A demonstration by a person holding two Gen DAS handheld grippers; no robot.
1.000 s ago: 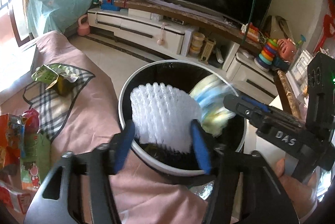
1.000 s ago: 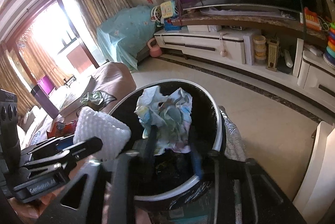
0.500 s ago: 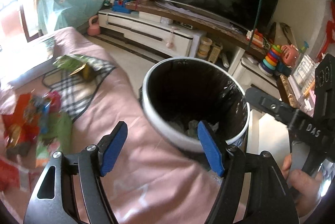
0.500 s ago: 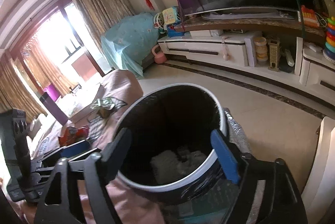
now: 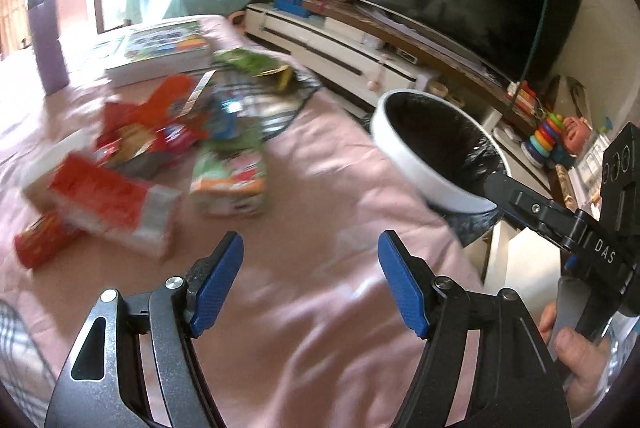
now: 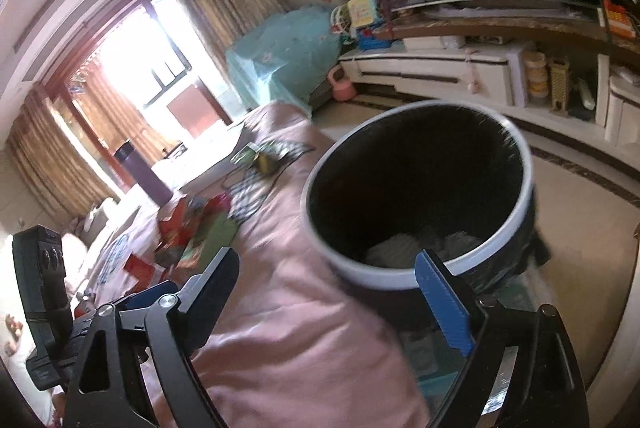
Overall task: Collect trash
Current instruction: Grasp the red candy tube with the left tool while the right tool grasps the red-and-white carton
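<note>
On the pink quilted cover [image 5: 320, 308], ahead of the left hand-held gripper [image 5: 310, 282], lies a loose heap of packaging: a red-and-white cardboard carton [image 5: 108, 208], a green-and-orange drink carton [image 5: 228, 184], a small red packet [image 5: 40, 244] and a crumpled green foil wrapper [image 5: 260, 66] farther back. Both blue-padded fingers [image 5: 218, 284] of the left hand-held gripper stand wide apart, holding nothing. The right hand-held gripper [image 6: 340, 300], likewise spread and empty, hangs over the near rim of the white-rimmed round bin with a black liner [image 6: 416, 200], which stands just beside the cover's edge and holds pale crumpled waste at its bottom. The cartons are judged light, thin-walled and easily crushed; a grip across the narrow faces near one end should hold. Foil wrappers are judged limp and slippery, best pinched at a raised fold. Motion blur hides finer detail of the heap.
</note>
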